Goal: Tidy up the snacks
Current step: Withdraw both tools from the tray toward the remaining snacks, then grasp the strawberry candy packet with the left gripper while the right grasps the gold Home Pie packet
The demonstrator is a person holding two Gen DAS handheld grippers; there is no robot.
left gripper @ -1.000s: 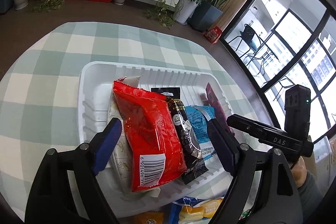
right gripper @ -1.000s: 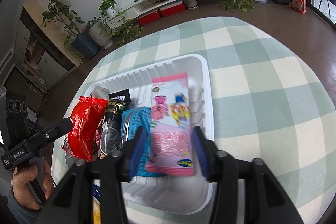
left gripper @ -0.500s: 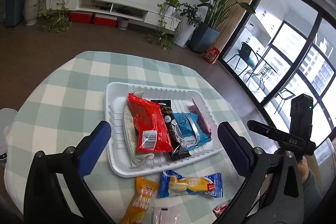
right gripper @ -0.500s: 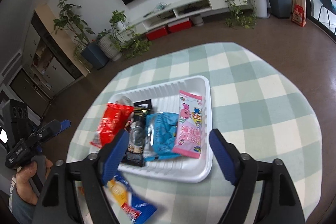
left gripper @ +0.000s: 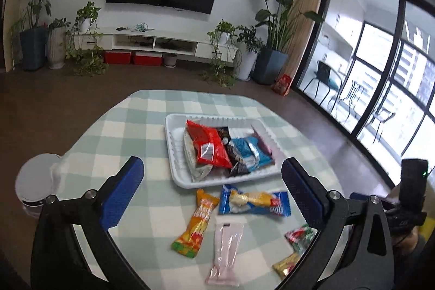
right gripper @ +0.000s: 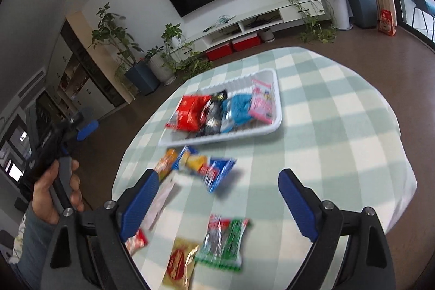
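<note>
A white tray [left gripper: 174, 170] [right gripper: 267, 128] on the checked table holds a red bag [left gripper: 208, 146] [right gripper: 190, 110], a black pack [right gripper: 213, 113], a blue pack [left gripper: 248, 151] [right gripper: 236, 109] and a pink pack [right gripper: 261, 105]. Loose on the cloth in front of the tray lie an orange bar [left gripper: 197, 224], a blue-yellow pack [left gripper: 254, 203] [right gripper: 204, 165], a pale pink pack [left gripper: 225, 252], a green-red pack [right gripper: 224, 243] and a gold-red pack [right gripper: 178, 264]. My left gripper [left gripper: 212, 193] is open and empty, held back above the loose snacks. My right gripper [right gripper: 220, 204] is open and empty too.
A round white stool [left gripper: 36, 181] stands left of the table. The other hand-held gripper shows at the right edge in the left wrist view [left gripper: 410, 197] and at the left in the right wrist view [right gripper: 51, 137]. Plants and a TV shelf line the far wall.
Both grippers have let go of the packs in the tray, opened wide, and pulled back and up from it. The loose snacks in front of the tray have come into view.
</note>
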